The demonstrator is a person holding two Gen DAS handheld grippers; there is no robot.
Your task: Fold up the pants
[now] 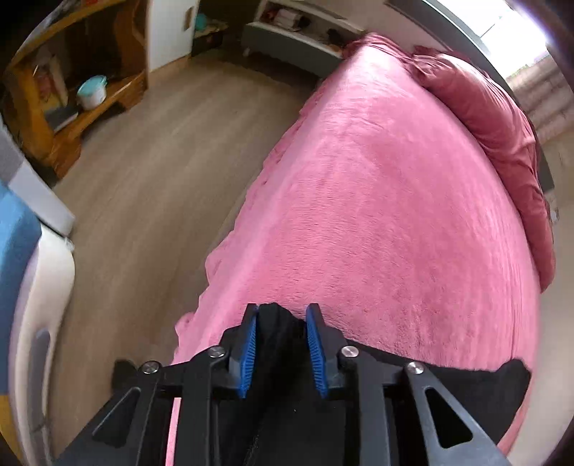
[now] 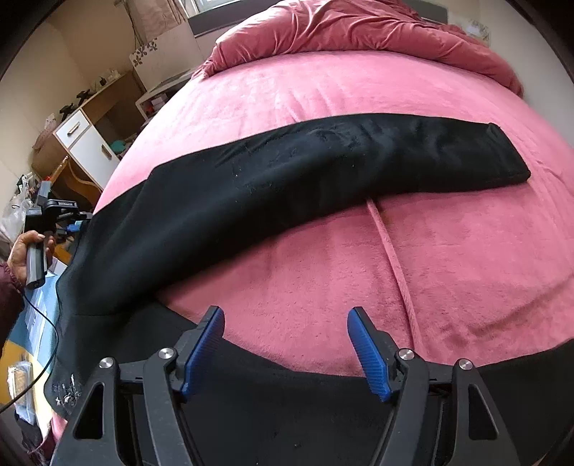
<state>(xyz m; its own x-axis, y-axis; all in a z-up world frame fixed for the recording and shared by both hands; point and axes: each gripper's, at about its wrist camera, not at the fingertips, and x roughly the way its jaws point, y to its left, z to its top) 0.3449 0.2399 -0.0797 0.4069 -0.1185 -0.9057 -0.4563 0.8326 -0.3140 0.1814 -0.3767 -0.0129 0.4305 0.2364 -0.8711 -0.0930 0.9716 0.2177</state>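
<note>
Covering nearly everything in both views is a wide bed under a fuzzy pink fleece blanket [image 2: 358, 279], the landmark for all that follows. Across the middle of that blanket lies one long leg of the black soft-fabric pants [image 2: 287, 179], its cuff toward the bed's right side; the rest runs to the near edge and drapes off the left corner. A crumpled dark rose duvet [image 2: 358, 28] sits at the bed's head. At the near edge, the left gripper [image 1: 281, 346] has its blue ribbed jaws drawn close, pinching a bunch of the black cloth. The right gripper [image 2: 287, 353] is spread wide with nothing between its jaws, hovering over the near strip of fabric.

Likely risk: the single left pinch may slip, or the overhanging cloth's weight may drag the pants off the bed.

The waistband and second leg are hidden beneath the grippers.
</note>
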